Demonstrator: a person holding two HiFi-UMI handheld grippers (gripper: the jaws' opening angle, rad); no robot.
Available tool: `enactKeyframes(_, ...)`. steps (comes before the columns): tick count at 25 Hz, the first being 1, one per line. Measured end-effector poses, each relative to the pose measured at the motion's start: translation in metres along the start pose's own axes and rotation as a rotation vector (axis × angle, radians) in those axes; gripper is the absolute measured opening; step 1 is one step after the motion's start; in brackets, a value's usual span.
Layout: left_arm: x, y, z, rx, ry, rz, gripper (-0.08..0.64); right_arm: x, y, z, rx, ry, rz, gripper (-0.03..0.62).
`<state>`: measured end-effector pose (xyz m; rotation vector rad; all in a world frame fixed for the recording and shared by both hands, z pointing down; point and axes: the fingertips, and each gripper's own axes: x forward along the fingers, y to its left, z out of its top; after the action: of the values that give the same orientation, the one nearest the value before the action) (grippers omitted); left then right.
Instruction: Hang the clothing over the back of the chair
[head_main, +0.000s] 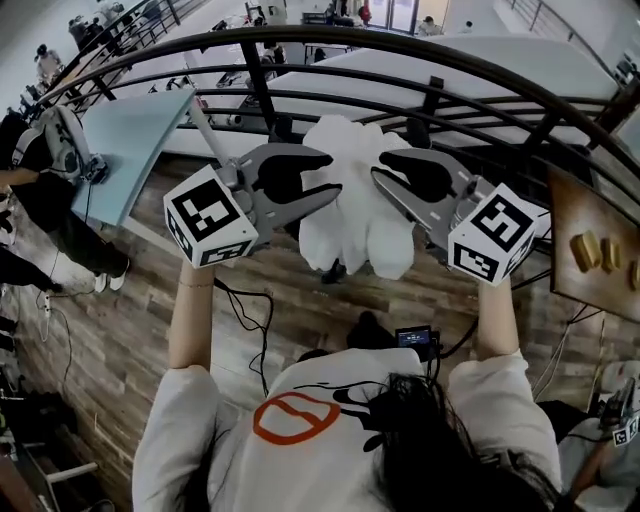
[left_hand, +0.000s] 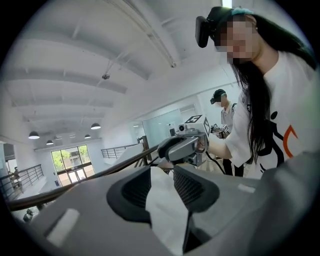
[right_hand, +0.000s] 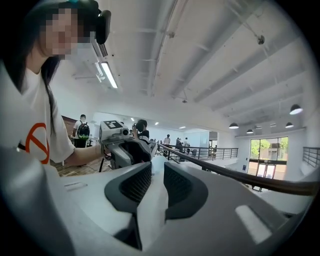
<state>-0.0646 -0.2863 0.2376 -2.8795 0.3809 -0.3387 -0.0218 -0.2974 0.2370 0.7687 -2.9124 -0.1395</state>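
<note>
Head view: wood-plank floor (head_main: 130, 330), black railing (head_main: 400, 45).

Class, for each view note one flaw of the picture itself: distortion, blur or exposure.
Head view: the railing bows into an arc, and the white clothing looks washed out. Left gripper view: black round vignette, near jaws soft. Right gripper view: same vignette, and the ceiling lamp glares.
</note>
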Motion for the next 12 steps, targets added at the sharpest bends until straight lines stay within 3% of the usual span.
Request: enactKeyframes(12, -0.043, -0.106, -0.050, -0.124, -0.003, 0.094, 0.245, -0.022, 0.135, -0.063, 0.120, 0.036, -0.053, 0.101)
